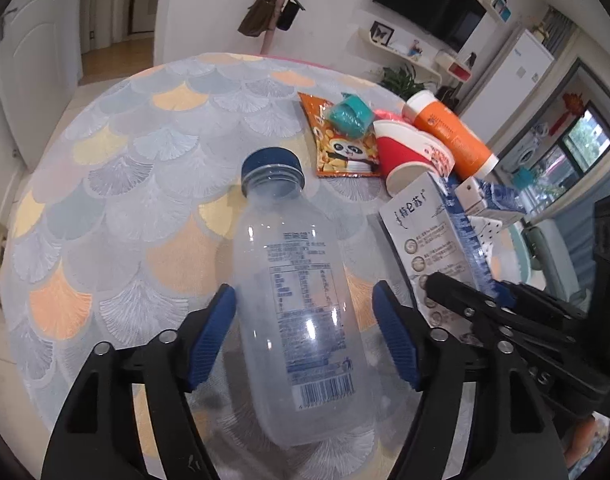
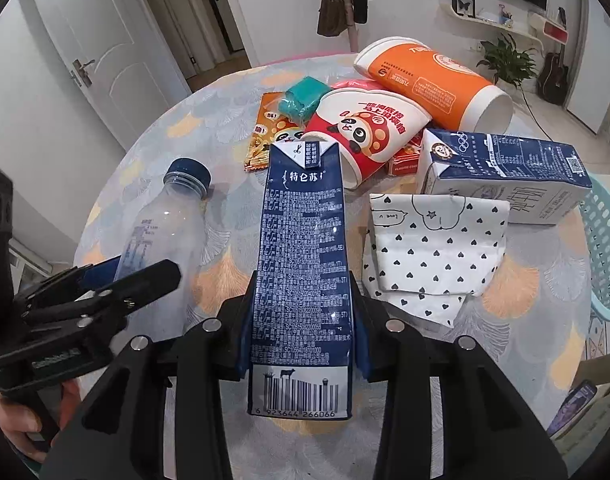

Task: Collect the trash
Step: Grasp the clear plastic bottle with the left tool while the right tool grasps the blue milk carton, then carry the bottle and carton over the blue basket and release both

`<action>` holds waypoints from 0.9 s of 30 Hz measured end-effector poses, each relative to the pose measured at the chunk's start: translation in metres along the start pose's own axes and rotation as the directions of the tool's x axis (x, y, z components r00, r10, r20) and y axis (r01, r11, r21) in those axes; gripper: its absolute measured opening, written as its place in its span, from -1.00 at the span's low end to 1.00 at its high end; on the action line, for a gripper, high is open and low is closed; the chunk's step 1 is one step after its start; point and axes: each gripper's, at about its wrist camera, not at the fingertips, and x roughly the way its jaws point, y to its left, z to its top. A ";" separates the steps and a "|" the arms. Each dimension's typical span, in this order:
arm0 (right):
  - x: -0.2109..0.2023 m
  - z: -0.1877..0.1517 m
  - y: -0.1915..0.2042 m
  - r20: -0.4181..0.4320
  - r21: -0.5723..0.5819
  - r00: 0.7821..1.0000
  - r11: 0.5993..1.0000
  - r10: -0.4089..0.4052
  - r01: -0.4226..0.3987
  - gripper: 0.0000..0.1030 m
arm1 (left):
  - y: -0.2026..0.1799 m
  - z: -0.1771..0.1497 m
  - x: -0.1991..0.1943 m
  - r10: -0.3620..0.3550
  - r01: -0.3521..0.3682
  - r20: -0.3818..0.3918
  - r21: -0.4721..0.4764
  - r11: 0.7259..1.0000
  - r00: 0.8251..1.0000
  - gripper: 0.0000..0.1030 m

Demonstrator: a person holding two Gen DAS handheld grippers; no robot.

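Observation:
A clear plastic bottle (image 1: 301,300) with a dark blue cap lies on the round table between the fingers of my left gripper (image 1: 305,320). The jaws are open with gaps on both sides. The bottle also shows in the right wrist view (image 2: 161,232). My right gripper (image 2: 301,320) is shut on a dark blue milk carton (image 2: 301,264), which shows in the left wrist view (image 1: 437,248) too. Other trash lies beyond: a red paper cup (image 2: 361,136), an orange cup (image 2: 433,80), a snack wrapper (image 2: 269,136), a teal wad (image 2: 305,98), a second milk carton (image 2: 505,176) and a heart-print paper bag (image 2: 433,252).
The table has a fan-pattern cloth (image 1: 125,200). A pale teal basket (image 2: 605,248) stands at the table's right edge. A phone (image 2: 573,404) lies at the lower right. Doors, a coat stand with bags and a wall TV are behind.

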 end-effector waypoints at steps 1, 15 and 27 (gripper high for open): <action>-0.002 -0.001 0.000 0.008 -0.004 1.000 1.000 0.004 -0.004 -0.32 | -0.002 -0.001 0.003 0.015 -0.015 -0.007 0.010 1.000 1.000 0.30; -0.081 0.000 -0.030 0.201 0.008 0.975 0.996 0.090 -0.094 -0.32 | -0.031 0.004 -0.055 -0.104 0.096 0.199 0.049 0.994 0.974 0.09; -0.154 -0.006 -0.118 0.378 0.150 0.926 0.988 -0.019 -0.041 -0.32 | -0.125 0.029 -0.065 -0.244 0.195 0.244 0.211 0.958 0.938 0.09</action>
